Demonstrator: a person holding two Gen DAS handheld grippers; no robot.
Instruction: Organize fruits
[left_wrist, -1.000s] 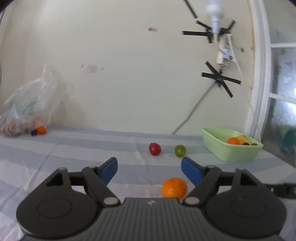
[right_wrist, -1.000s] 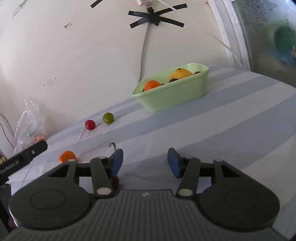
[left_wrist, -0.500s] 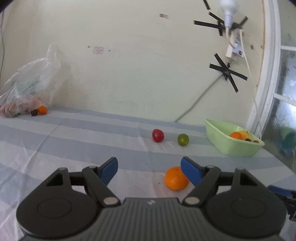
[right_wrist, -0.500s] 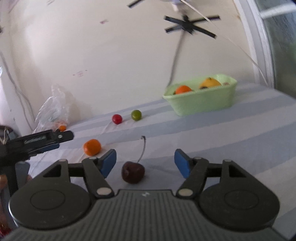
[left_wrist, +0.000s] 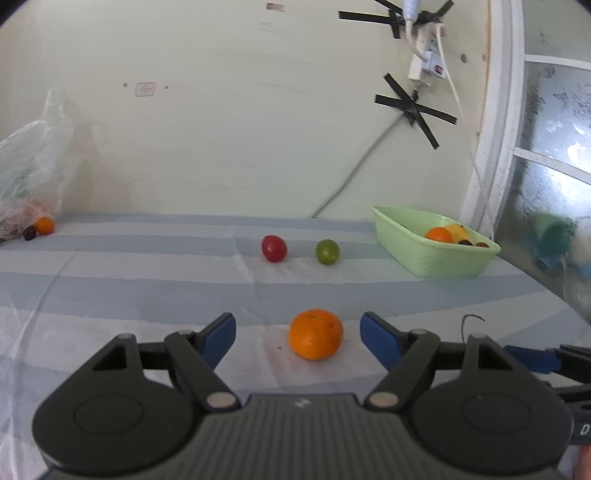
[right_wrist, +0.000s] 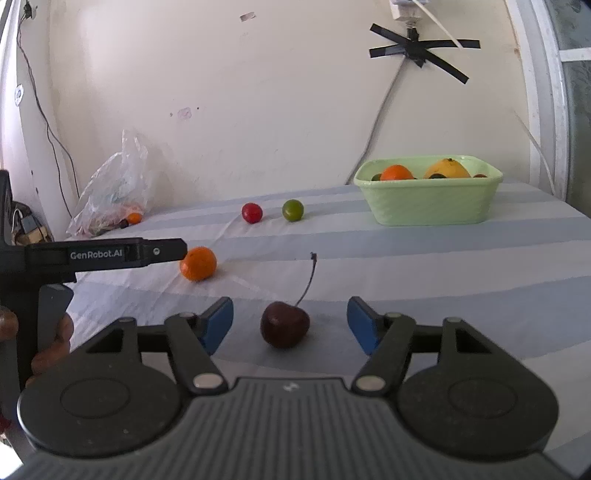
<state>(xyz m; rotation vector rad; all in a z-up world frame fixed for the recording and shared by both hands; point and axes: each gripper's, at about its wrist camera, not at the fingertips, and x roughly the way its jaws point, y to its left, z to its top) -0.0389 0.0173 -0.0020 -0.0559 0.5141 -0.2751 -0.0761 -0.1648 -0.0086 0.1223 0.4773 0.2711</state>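
Striped cloth (right_wrist: 424, 266) lies bare around cherry (right_wrist: 284, 324).

Plastic bag (left_wrist: 26, 177) – cut off, contents (left_wrist: 18, 216) indistinct.

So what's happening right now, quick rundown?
Left gripper open, orange between fingers. Right gripper open around cherry, jaws just closing some. Tub ahead, nothing blocking.

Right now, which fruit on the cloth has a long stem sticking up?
The dark red cherry, sitting between the right tool's open fingers. The orange, red fruit and green fruit are round with no visible stem.
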